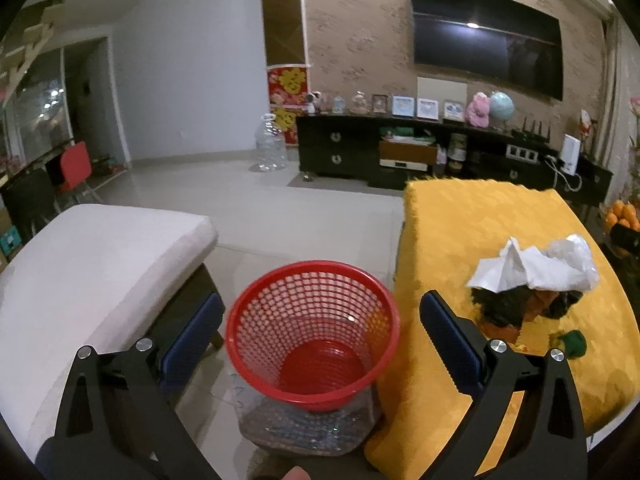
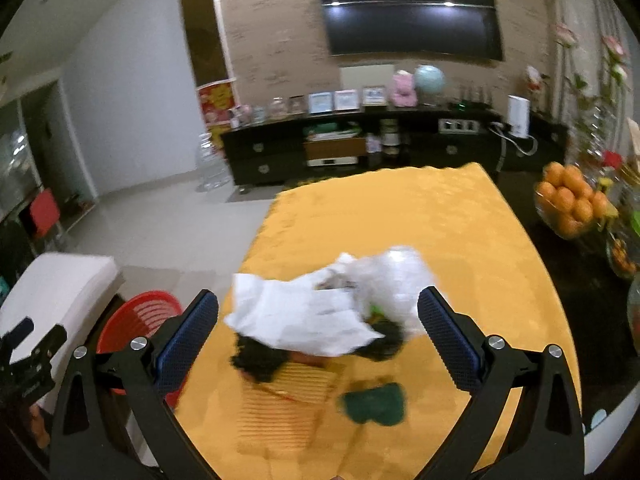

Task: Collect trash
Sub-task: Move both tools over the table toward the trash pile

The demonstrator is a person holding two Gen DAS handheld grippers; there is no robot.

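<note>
Yellow table [image 2: 460, 220]; both tongs [image 1: 320, 320] [image 2: 318, 312] gape wide, empty.

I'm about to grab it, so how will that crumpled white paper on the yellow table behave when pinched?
The crumpled white paper looks thin and creased, so it is probably light and will crush flat between the pads. It lies on darker scraps, so lifting it may drag or uncover them.

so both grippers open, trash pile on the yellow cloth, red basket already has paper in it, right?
Not quite. The red basket is empty: the left wrist view looks straight into it and shows only its bare bottom. The rest holds: left gripper and right gripper are open, and the trash pile lies on the yellow cloth.
</note>
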